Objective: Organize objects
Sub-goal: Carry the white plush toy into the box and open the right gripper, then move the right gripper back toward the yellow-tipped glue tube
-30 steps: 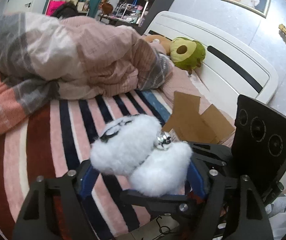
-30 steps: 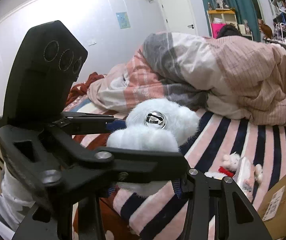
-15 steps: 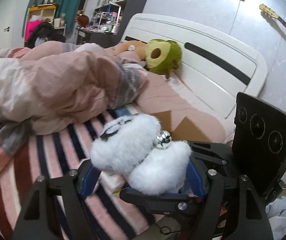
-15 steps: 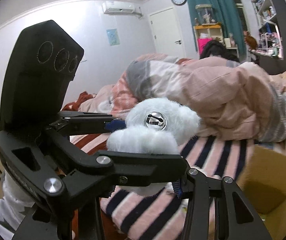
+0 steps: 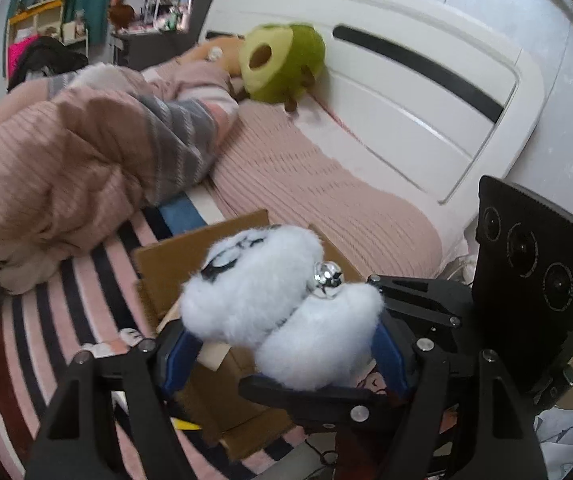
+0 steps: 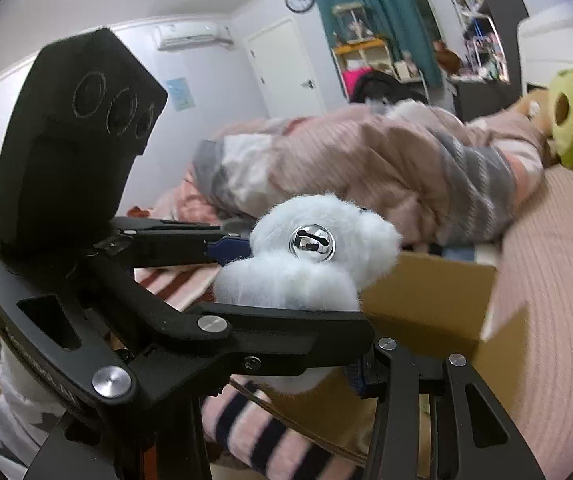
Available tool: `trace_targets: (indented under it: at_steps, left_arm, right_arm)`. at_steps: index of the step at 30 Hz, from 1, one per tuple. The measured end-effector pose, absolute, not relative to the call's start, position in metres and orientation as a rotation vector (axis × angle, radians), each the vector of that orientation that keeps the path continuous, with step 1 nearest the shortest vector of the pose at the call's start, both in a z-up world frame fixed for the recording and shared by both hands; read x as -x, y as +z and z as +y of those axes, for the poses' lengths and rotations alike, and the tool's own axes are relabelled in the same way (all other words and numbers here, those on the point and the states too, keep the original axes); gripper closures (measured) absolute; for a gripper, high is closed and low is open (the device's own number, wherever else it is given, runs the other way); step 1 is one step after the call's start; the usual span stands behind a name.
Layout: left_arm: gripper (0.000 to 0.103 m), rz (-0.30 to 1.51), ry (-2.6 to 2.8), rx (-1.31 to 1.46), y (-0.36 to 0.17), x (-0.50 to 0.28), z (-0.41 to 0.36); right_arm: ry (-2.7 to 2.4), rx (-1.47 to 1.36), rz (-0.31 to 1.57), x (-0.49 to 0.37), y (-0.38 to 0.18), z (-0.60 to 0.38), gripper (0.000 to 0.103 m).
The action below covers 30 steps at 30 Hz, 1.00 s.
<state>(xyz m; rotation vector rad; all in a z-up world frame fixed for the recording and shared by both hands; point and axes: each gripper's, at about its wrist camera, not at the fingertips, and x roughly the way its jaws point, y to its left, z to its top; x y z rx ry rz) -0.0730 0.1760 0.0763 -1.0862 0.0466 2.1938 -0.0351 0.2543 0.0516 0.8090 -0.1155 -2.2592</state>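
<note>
We hold white plush toy (image 5: 282, 304) w/ both grippers, left (image 5: 282, 344) & right (image 6: 286, 288), clamped, above cardboard box (image 6: 430, 300) near bed's headboard end; drop-in not done.

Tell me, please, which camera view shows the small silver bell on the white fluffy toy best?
The right wrist view: the bell faces the camera, its slot plainly visible against the white fluffy toy. In the left wrist view the bell shows only from the side, smaller, tucked between the toy's two lobes.

One white plush (image 5: 282, 312), one cardboard box (image 6: 426, 300), perhaps two small toys (image 5: 128, 334).
</note>
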Motion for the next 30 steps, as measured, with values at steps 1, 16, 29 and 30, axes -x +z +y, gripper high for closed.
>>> trace_targets:
  at_steps: [1, 16, 29, 30]
  left_arm:
    - [0.030, 0.052, 2.187, 1.102, 0.072, 0.076, 0.182]
    - [0.030, 0.029, 2.109, 1.261, 0.032, 0.101, 0.198]
    - [0.022, 0.047, 2.146, 1.237, 0.043, 0.097, 0.184]
    - [0.021, 0.048, 2.156, 1.223, 0.047, 0.094, 0.180]
  right_arm:
    - [-2.257, -0.832, -0.114, 0.038, 0.048, 0.258, 0.064]
    - [-2.238, -1.091, 0.040, 0.067, 0.016, 0.255, 0.063]
    - [-2.298, -1.114, 0.111, 0.062, 0.014, 0.253, 0.039]
    - [-2.302, -1.107, 0.109, 0.061, 0.015, 0.252, 0.039]
